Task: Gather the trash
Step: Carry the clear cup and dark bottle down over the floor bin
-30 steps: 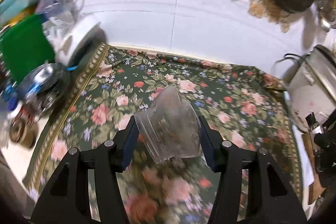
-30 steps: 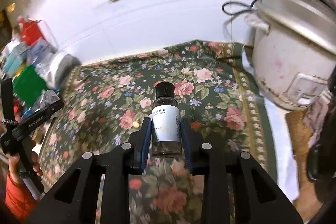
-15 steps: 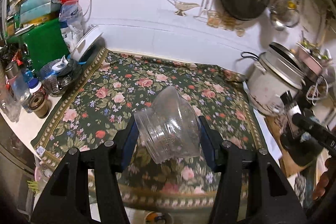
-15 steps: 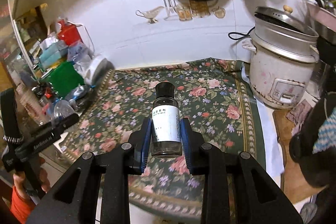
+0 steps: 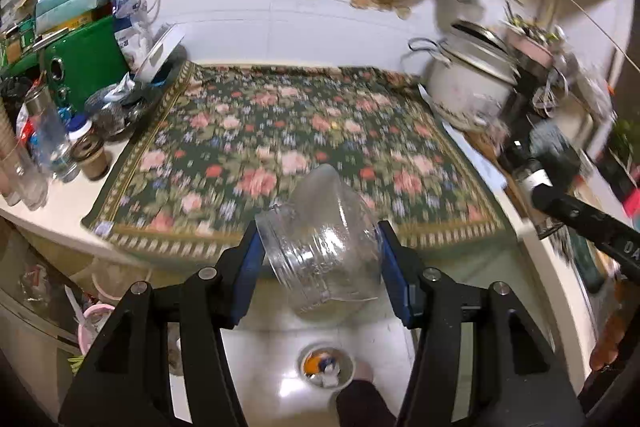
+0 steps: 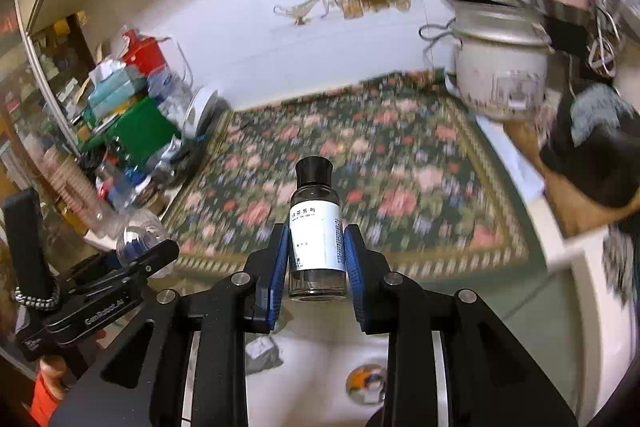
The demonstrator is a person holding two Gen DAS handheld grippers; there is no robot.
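Note:
My left gripper [image 5: 320, 267] is shut on a clear crumpled plastic bottle [image 5: 324, 243], tilted, held in front of the table's near edge. My right gripper [image 6: 316, 263] is shut on a small clear bottle [image 6: 316, 227] with a black cap and white label, held upright. Below both, on the white floor, stands a small round bin [image 5: 326, 369] with trash in it; it also shows in the right wrist view [image 6: 366, 383]. The left gripper's body shows at lower left in the right wrist view [image 6: 92, 303].
A floral cloth [image 5: 280, 155] covers the table. A white rice cooker [image 6: 500, 67] stands at its right. A green box [image 5: 84, 63], jars and bottles crowd the left side. A crumpled grey scrap [image 6: 260, 353] lies on the floor. A pink basket [image 5: 94, 323] sits low left.
Both grippers have pulled back and away from the table with their bottles. The table's near edge, the floor and the small bin have come into view.

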